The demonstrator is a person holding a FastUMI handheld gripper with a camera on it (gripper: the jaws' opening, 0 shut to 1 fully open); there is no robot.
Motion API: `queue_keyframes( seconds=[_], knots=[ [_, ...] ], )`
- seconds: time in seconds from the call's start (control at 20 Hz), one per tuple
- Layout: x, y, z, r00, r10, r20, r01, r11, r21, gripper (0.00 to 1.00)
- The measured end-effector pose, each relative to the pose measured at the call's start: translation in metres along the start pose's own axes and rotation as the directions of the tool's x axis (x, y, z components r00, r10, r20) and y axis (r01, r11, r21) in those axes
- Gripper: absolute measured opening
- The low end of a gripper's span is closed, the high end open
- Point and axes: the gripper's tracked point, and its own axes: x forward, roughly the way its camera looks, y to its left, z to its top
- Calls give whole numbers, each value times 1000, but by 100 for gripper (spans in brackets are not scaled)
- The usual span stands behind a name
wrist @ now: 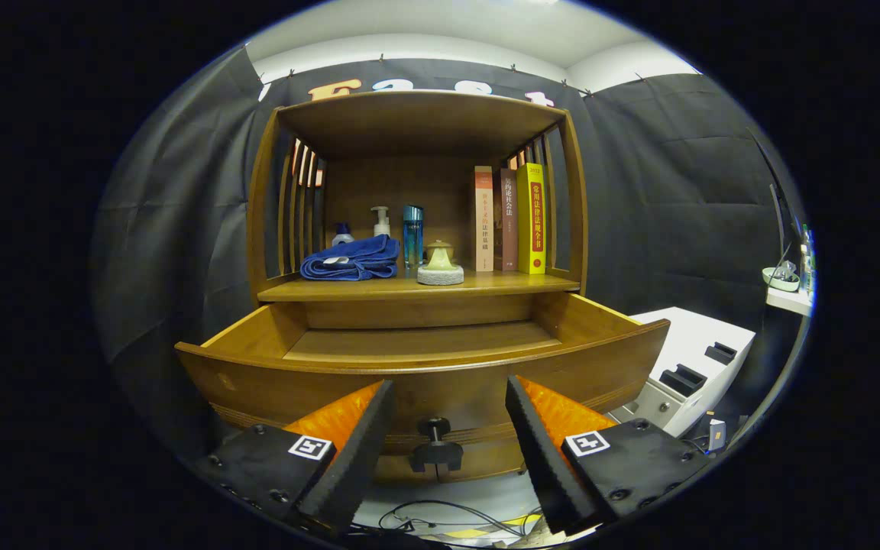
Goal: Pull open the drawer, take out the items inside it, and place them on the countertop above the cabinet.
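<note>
- Looking along the gripper (pixel 449 428), I have its two fingers spread wide with nothing held, and the drawer knob (pixel 435 445) sits in the gap between them, touched by neither finger.
- I see the wooden drawer (pixel 425 374) already pulled out below the countertop (pixel 486 286); the part of its floor I can see is bare, and the curved front panel hides the near strip, so I cannot tell whether anything lies there.
- On the countertop I make out a folded blue towel (pixel 352 260), a pump bottle (pixel 381 221), a blue bottle (pixel 412 234), a small lidded jar on a coaster (pixel 440 265) and three upright books (pixel 509 220).
- My judgement on handling: the drawer is stiff, solid wood and probably heavy to slide; the small, smooth, round knob could slip, so I would close squarely on its stem.
- The towel would be soft and light, best pinched at a thick fold; the bottles are rigid, smooth and easy to tip, so I would grip them low on the body.
</note>
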Motion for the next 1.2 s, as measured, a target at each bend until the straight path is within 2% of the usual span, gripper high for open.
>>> queue_keyframes(
  seconds=[0.45,0.9,1.2],
  knots=[
    [13,18,-18,1000,21,-22,-21,1000,1,95],
    [20,26,-15,999,36,-23,-36,999,-11,94],
    [58,30,-9,999,29,-20,-30,999,-13,94]
  ],
)
